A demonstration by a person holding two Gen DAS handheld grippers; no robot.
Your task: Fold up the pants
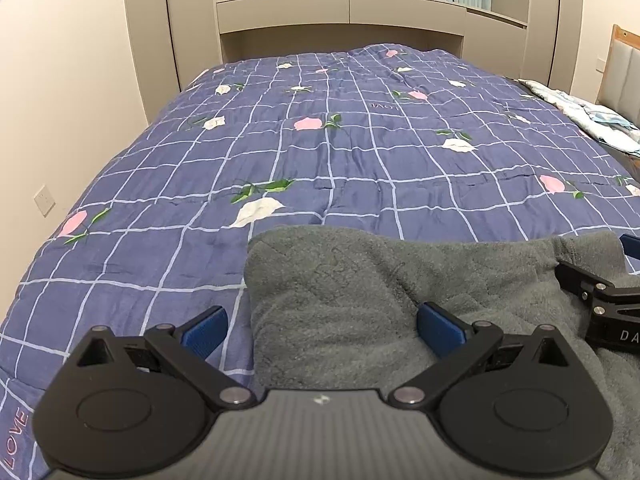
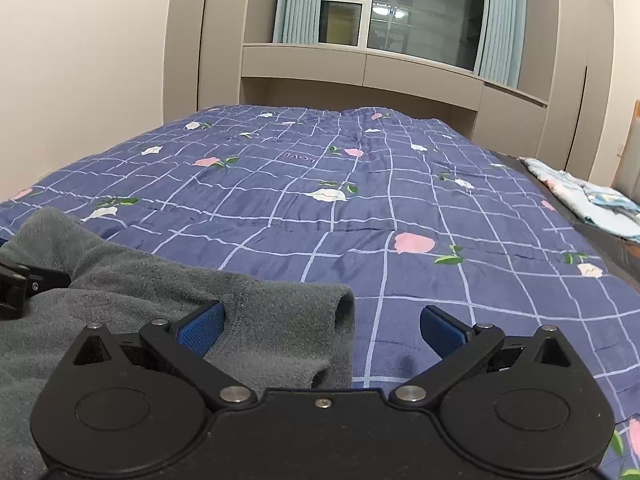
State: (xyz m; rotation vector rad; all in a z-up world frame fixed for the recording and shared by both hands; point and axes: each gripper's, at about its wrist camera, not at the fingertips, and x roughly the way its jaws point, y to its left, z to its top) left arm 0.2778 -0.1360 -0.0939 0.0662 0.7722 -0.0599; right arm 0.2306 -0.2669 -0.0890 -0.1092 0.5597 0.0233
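1. Lying bunched on the blue checked quilt (image 1: 320, 152), grey fleece pants (image 1: 360, 300) sit near the bed's front edge.
2. Left gripper (image 1: 322, 330): jaws wide apart, straddling the pants' left edge.
3. Right gripper (image 2: 322, 330): jaws spread wide over the pants' right corner, nothing clamped.

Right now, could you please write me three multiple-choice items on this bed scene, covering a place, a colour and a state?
1. Where do the grey pants lie?
A. on the quilt
B. on the floor
C. in the wardrobe

2. What colour are the gripper pads?
A. red
B. blue
C. white

3. How do the right gripper jaws stand?
A. shut on the pants
B. shut on nothing
C. open wide

Answers: 1 A, grey fabric rests on the checked quilt; 2 B, both wrist views show blue pads; 3 C, the pads stand far apart, with the pants' edge loose between them.
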